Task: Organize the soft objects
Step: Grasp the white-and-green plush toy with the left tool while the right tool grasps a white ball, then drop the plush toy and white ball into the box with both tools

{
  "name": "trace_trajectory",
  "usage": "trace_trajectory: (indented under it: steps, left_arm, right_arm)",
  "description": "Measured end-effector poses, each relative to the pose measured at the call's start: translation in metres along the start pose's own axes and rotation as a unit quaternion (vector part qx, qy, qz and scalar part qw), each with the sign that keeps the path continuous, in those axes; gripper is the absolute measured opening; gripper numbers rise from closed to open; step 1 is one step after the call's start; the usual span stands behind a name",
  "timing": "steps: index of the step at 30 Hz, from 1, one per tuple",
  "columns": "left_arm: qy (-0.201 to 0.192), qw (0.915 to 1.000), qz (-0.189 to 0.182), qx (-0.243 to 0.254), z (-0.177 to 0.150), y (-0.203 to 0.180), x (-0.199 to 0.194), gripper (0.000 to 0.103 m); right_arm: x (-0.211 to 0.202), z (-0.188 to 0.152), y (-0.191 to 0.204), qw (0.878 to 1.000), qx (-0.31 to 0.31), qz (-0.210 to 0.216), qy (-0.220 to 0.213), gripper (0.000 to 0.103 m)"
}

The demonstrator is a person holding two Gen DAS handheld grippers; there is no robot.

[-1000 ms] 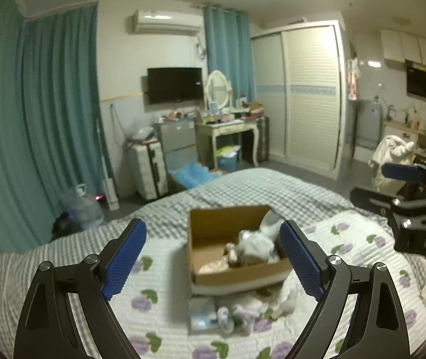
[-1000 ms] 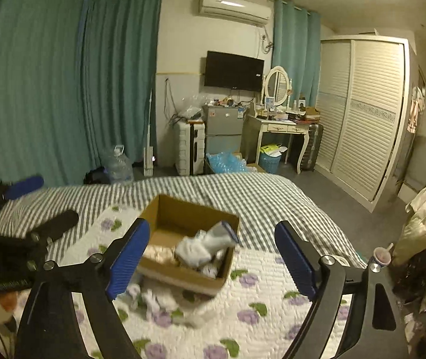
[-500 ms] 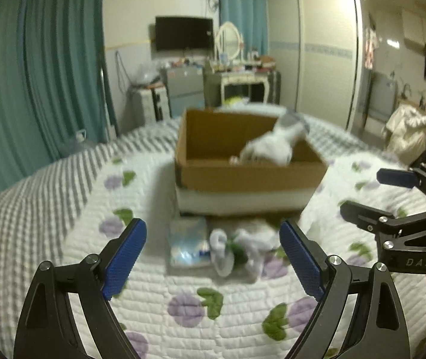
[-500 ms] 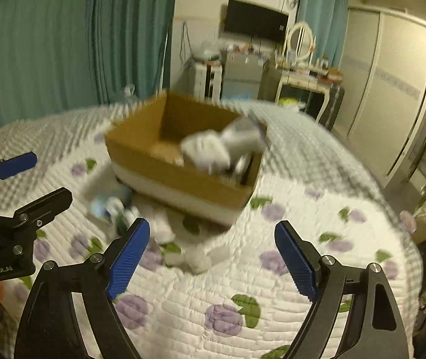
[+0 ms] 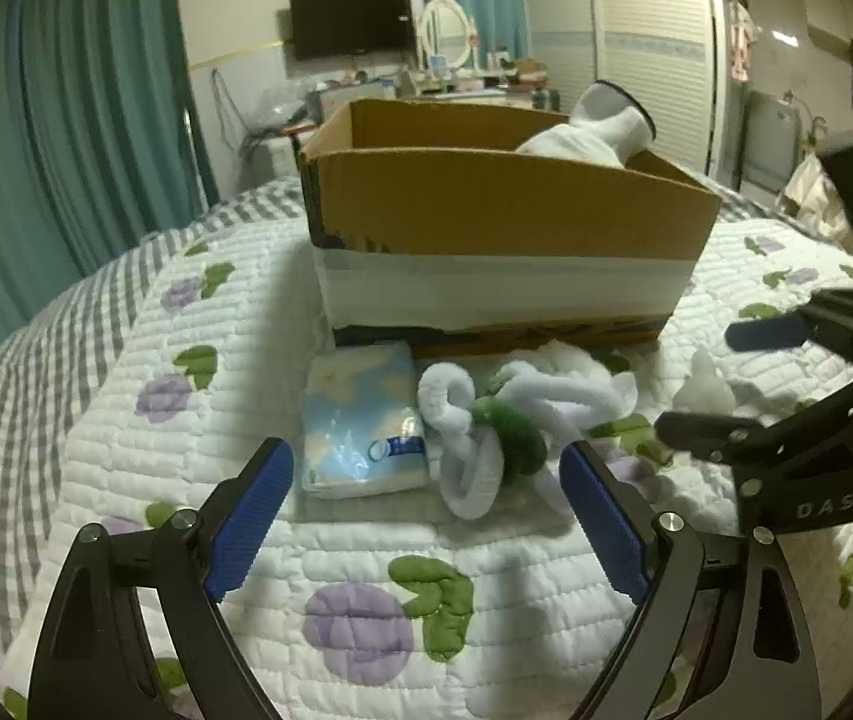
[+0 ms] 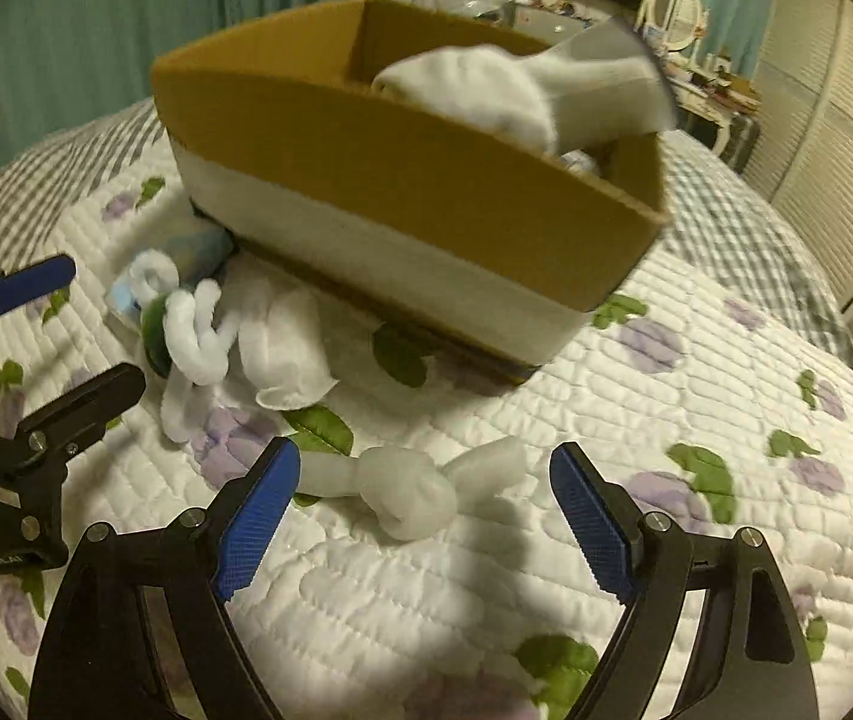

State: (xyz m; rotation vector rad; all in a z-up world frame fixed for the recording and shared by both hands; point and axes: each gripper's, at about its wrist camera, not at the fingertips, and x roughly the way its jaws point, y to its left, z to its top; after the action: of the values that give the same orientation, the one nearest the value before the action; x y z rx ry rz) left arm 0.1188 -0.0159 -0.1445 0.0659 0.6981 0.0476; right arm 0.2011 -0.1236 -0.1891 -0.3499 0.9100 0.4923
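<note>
On the quilted bed (image 6: 696,360), a knotted white sock (image 6: 408,489) lies crosswise before the cardboard box (image 6: 426,192), between the right hand-held gripper's (image 6: 420,519) wide-spread fingers. The left hand-held gripper (image 5: 426,516), equally wide, faces a tissue pack (image 5: 363,420) and tangled socks (image 5: 498,420).

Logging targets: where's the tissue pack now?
Left wrist view: tissue pack lies on the quilt before the cardboard box, left of the white sock bundle.

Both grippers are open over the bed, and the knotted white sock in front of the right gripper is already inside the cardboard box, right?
Not quite. The right wrist view shows the knotted white sock lying on the quilt, outside the cardboard box, between the open right gripper's fingers. The left gripper is open too.
</note>
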Motion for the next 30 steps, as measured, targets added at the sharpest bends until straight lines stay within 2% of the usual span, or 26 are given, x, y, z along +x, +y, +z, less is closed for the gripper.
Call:
trace_trajectory:
  steps: [3, 5, 8, 10, 11, 13, 16, 21, 22, 23, 25, 26, 30]
  left_arm:
    - [0.005, 1.0, -0.005, -0.003, -0.003, 0.0, 0.002, 0.092]
    - [0.006, 1.0, -0.003, 0.002, -0.005, -0.002, 0.002, 0.092]
    - [0.01, 0.9999, -0.007, 0.007, -0.008, -0.006, 0.0, 0.092]
    - [0.009, 0.9999, -0.01, 0.008, -0.008, -0.009, -0.003, 0.092]
    - [0.008, 0.9999, -0.011, 0.008, -0.007, -0.01, -0.004, 0.092]
    - [0.006, 0.9998, -0.015, 0.008, -0.006, -0.011, -0.004, 0.092]
    - [0.005, 0.9998, -0.018, 0.005, 0.0, -0.013, 0.0, 0.091]
    - [0.008, 0.9998, -0.018, 0.001, 0.008, -0.014, 0.018, 0.088]
    - [0.008, 0.9998, -0.019, 0.002, 0.009, -0.015, 0.022, 0.083]
    - [0.011, 0.9997, -0.022, 0.004, 0.009, -0.016, 0.027, 0.074]
    - [0.019, 0.9993, -0.03, 0.009, 0.008, -0.018, 0.033, 0.065]
    - [0.018, 0.9992, -0.034, 0.01, 0.007, -0.018, 0.032, 0.055]
    - [0.013, 0.9989, -0.041, 0.02, 0.004, -0.019, 0.023, 0.047]
  right_arm:
    - [0.011, 0.0, 0.001, 1.0, 0.008, 0.018, 0.014, 0.086]
    - [0.019, -0.003, 0.001, 1.0, 0.009, 0.015, 0.025, 0.082]
    - [0.017, -0.005, 0.0, 1.0, 0.003, 0.017, 0.017, 0.07]
    - [0.013, -0.005, 0.001, 1.0, 0.004, 0.02, 0.012, 0.052]
    - [0.012, -0.005, 0.001, 1.0, 0.003, 0.01, 0.011, 0.049]
    - [0.012, -0.005, -0.004, 1.0, 0.007, 0.002, 0.013, 0.033]
    - [0.01, -0.005, -0.018, 0.999, 0.038, 0.013, 0.01, 0.03]
    - [0.003, -0.002, -0.026, 0.999, 0.047, 0.013, 0.001, 0.03]
    - [0.002, -0.002, -0.026, 0.999, 0.046, 0.013, -0.001, 0.03]
    - [0.0, -0.001, -0.025, 0.999, 0.043, 0.012, -0.004, 0.03]
    - [-0.002, -0.001, -0.025, 0.999, 0.038, 0.014, -0.005, 0.03]
    - [-0.002, -0.001, -0.023, 0.999, 0.036, 0.013, -0.006, 0.03]
    - [-0.005, -0.004, -0.017, 1.0, 0.027, 0.008, -0.012, 0.03]
